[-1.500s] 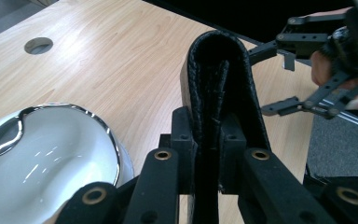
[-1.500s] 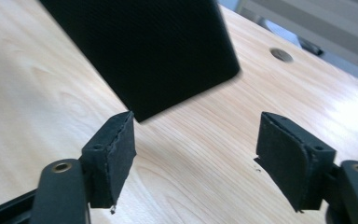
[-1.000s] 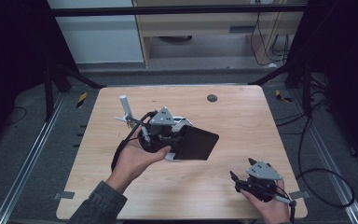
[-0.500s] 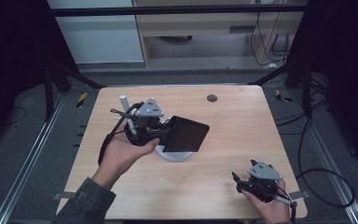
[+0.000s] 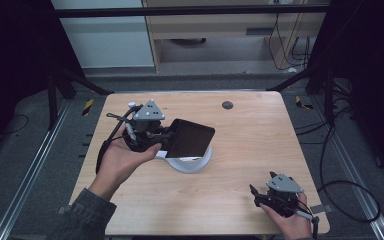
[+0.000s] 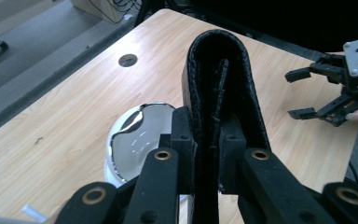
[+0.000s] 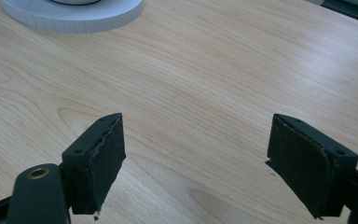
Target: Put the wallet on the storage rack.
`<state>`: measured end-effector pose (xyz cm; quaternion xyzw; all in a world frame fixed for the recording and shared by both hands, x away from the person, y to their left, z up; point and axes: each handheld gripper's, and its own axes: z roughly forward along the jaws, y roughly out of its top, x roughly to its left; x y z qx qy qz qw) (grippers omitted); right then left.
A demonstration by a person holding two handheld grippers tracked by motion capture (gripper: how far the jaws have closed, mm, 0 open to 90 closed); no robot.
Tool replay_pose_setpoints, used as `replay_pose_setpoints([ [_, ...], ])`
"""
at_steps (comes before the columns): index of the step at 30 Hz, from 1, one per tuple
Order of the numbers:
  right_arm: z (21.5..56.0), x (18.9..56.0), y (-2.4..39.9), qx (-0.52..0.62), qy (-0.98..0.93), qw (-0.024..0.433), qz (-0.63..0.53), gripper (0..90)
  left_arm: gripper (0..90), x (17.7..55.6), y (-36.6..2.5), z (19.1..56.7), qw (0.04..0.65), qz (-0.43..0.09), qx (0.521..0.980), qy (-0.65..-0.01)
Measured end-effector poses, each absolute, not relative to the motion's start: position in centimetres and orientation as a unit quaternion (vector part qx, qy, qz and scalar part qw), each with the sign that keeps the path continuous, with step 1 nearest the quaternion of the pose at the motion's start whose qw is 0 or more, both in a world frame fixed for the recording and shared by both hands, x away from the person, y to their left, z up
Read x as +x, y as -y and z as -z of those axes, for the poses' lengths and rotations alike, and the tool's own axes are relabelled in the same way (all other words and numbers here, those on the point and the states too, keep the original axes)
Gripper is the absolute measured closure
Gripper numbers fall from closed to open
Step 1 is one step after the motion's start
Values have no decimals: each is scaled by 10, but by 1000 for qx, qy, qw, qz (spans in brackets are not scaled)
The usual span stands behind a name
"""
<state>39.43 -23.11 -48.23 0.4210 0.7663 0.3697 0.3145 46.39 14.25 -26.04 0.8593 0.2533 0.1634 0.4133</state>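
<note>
1. We see a flat black leather-grained wallet [image 5: 191,138] at frame centre, above a round white mirror [image 5: 192,163].
2. Our left gripper [image 6: 208,140] clamps its folded edge.
3. Our right gripper [image 5: 265,195], lower right, stands open over pale woodgrain table [image 5: 260,130].

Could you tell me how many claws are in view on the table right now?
2. The left claw is at the table's left-middle, shut on a black wallet above a white round dish. The right claw rests open near the front right corner.
</note>
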Motion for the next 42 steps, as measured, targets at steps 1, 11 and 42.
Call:
replay_pose_setpoints([
  [1, 482, 394, 231, 420, -767, 314, -369, 190, 806, 465, -144, 260, 412, -164, 859, -255],
  [11, 482, 394, 232, 422, -767, 312, -369, 188, 806, 473, -144, 259, 387, -182, 868, -252],
  [42, 482, 394, 233, 419, -768, 310, -371, 188, 804, 503, -128, 311, 328, -173, 889, -267],
])
